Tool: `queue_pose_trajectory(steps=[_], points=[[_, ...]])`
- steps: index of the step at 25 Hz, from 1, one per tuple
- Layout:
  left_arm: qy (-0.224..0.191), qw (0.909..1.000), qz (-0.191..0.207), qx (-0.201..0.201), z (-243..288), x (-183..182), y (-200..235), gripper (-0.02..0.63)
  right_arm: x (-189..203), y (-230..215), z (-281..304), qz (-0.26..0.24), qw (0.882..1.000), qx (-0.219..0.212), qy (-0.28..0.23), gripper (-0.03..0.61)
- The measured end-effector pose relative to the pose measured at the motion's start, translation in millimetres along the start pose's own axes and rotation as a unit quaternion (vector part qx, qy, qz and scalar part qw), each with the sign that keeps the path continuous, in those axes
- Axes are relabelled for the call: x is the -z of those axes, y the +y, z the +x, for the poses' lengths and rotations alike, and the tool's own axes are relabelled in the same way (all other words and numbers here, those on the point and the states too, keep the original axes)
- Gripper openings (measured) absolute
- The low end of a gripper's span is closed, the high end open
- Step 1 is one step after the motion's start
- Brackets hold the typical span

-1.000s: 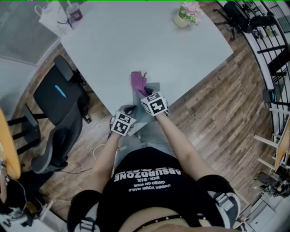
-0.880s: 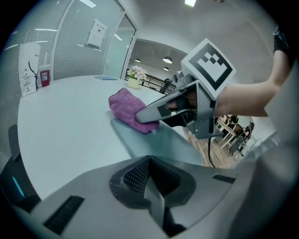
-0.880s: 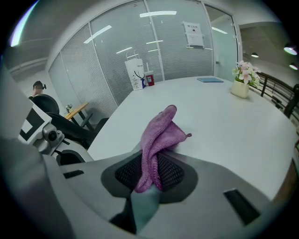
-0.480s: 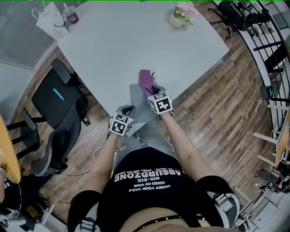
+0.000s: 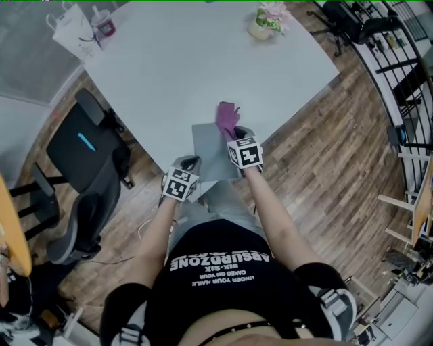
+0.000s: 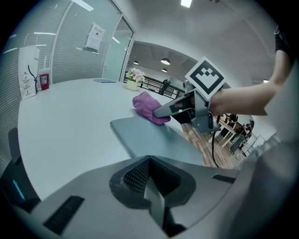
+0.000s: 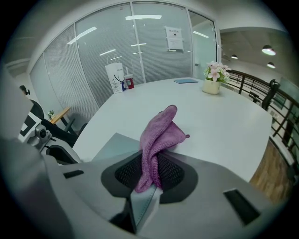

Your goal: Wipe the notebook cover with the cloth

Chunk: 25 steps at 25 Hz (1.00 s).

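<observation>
A grey notebook point(image 5: 208, 154) lies at the near corner of the pale table point(image 5: 189, 61). My right gripper point(image 5: 235, 134) is shut on a purple cloth point(image 5: 227, 117), which rests on the notebook's far right corner. In the right gripper view the cloth point(image 7: 159, 133) rises from between the jaws of that gripper point(image 7: 150, 163), with the notebook point(image 7: 112, 147) to the left. My left gripper point(image 5: 191, 165) sits at the notebook's near left corner. In its own view this gripper point(image 6: 148, 161) is shut with nothing seen between its jaws; the notebook point(image 6: 149, 137) and cloth point(image 6: 148, 106) lie ahead.
A flower pot point(image 5: 269, 20) stands at the table's far right. A white paper bag point(image 5: 73, 30) and a cup point(image 5: 105, 21) stand at the far left. A black office chair point(image 5: 84, 145) is left of the table. Wooden floor point(image 5: 318, 155) and railings lie to the right.
My right gripper has slid the cloth to the right and farther along the notebook cover. The left gripper has hardly moved.
</observation>
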<state>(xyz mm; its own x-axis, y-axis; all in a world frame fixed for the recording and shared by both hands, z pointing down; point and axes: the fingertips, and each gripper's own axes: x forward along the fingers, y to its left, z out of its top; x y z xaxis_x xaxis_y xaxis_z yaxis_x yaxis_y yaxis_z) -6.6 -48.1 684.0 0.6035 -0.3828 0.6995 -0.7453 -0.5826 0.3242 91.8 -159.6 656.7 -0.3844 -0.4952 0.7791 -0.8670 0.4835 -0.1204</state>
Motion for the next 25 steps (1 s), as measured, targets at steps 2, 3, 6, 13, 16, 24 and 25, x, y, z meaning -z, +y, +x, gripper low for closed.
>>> queue_pose_trajectory(steps=[2, 3, 6, 13, 16, 24, 25], points=[[-0.002, 1.0000, 0.003, -0.001, 1, 0, 0, 0.017, 2, -2, -2, 0.003, 1.000, 0.005, -0.004, 0.095], [-0.003, 1.0000, 0.004, 0.000, 1, -2, -1, 0.017, 3, -2, -3, 0.002, 1.000, 0.007, -0.006, 0.095], [-0.001, 1.0000, 0.007, 0.002, -2, -4, -1, 0.017, 7, 0, -5, 0.001, 1.000, 0.012, -0.009, 0.095], [-0.002, 0.9999, 0.009, 0.005, 1, 0, 0, 0.017, 24, 2, -17, 0.027, 0.999, 0.017, -0.017, 0.095], [-0.002, 0.9999, 0.013, 0.006, -1, -1, 0, 0.017, 32, 5, -23, 0.040, 0.999, 0.020, -0.018, 0.095], [-0.003, 0.9998, 0.017, 0.007, -1, -2, 0, 0.017, 38, 9, -26, 0.069, 0.997, 0.025, -0.016, 0.095], [-0.003, 0.9998, 0.018, 0.007, 0, -1, 0, 0.017, 36, 11, -25, 0.067, 0.997, 0.025, -0.014, 0.095]])
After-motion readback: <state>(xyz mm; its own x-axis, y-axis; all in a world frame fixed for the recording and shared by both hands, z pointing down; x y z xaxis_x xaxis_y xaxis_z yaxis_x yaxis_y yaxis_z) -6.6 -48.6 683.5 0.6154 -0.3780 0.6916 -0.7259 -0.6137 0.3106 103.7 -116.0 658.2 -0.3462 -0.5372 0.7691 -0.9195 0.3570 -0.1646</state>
